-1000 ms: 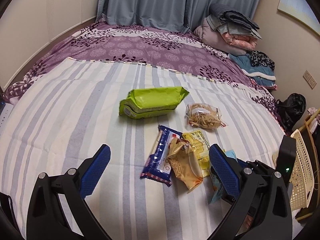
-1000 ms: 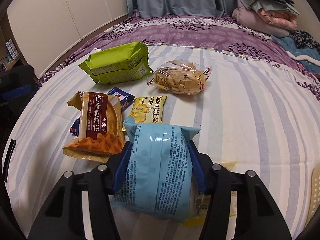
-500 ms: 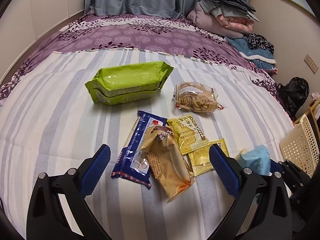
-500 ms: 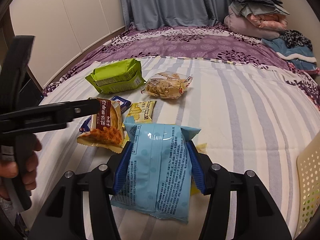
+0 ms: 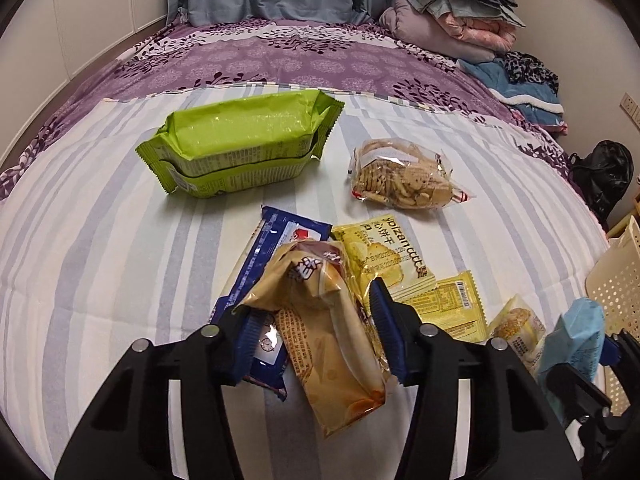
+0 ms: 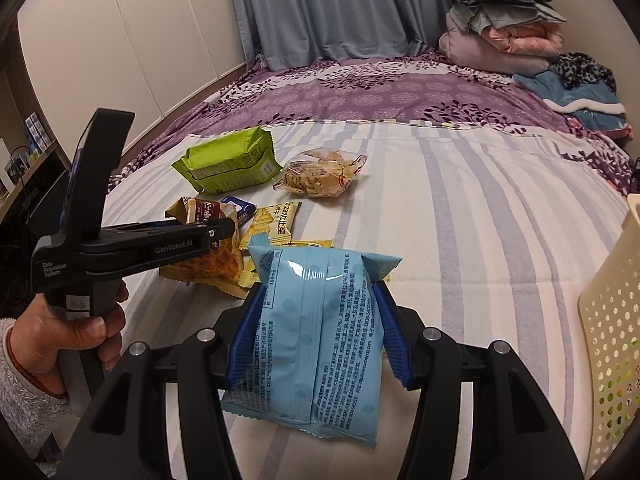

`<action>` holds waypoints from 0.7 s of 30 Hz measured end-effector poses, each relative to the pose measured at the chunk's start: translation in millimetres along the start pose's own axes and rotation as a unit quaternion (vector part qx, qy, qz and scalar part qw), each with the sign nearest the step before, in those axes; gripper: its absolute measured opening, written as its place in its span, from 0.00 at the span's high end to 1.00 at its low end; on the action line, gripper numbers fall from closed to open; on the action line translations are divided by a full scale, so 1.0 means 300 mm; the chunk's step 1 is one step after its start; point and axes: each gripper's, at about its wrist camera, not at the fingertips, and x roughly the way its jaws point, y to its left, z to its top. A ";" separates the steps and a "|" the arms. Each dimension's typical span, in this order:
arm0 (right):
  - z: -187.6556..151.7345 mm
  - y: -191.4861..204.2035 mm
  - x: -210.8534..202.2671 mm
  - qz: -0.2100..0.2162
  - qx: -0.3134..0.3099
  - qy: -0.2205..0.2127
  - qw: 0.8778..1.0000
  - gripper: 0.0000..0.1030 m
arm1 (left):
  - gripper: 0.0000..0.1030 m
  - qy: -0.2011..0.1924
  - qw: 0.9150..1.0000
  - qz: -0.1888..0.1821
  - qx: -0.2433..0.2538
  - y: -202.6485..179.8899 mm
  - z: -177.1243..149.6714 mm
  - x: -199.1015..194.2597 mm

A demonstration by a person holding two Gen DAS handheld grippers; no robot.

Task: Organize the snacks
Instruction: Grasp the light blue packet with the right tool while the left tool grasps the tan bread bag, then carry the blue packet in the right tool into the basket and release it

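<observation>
My left gripper [image 5: 316, 332] is shut on a tan pastry packet [image 5: 324, 328] that lies over a dark blue wafer packet [image 5: 264, 264] on the striped bed sheet; the packet also shows in the right wrist view [image 6: 208, 240]. My right gripper [image 6: 318, 328] is shut on a light blue snack bag [image 6: 316, 340] and holds it above the sheet near a cream basket [image 6: 612, 328]. The blue bag also shows at the right of the left wrist view [image 5: 576, 336]. Yellow snack packets [image 5: 392, 256], a green biscuit pack [image 5: 236, 144] and a clear cracker bag [image 5: 404, 176] lie beyond.
The perforated cream basket [image 5: 620, 280] stands at the bed's right edge. Folded bedding [image 6: 504, 32] and clothes [image 6: 580, 84] are piled at the far right. White cupboards [image 6: 132, 40] and curtains stand behind the bed. A small yellow packet [image 5: 516, 324] lies near the basket.
My left gripper moved forward and closed from wide open onto the tan pastry packet. My right gripper, still holding the blue bag, rose and drew back toward the basket.
</observation>
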 end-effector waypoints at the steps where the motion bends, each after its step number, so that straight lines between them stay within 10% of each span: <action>1: -0.001 -0.002 -0.002 0.000 0.001 0.000 1.000 0.47 | 0.53 -0.003 1.000 0.001 0.001 0.000 -0.001 -0.001; 21: 0.024 -0.019 -0.140 0.005 0.015 -0.049 0.999 0.47 | 0.55 -0.053 0.998 -0.035 0.024 -0.056 0.021 -0.233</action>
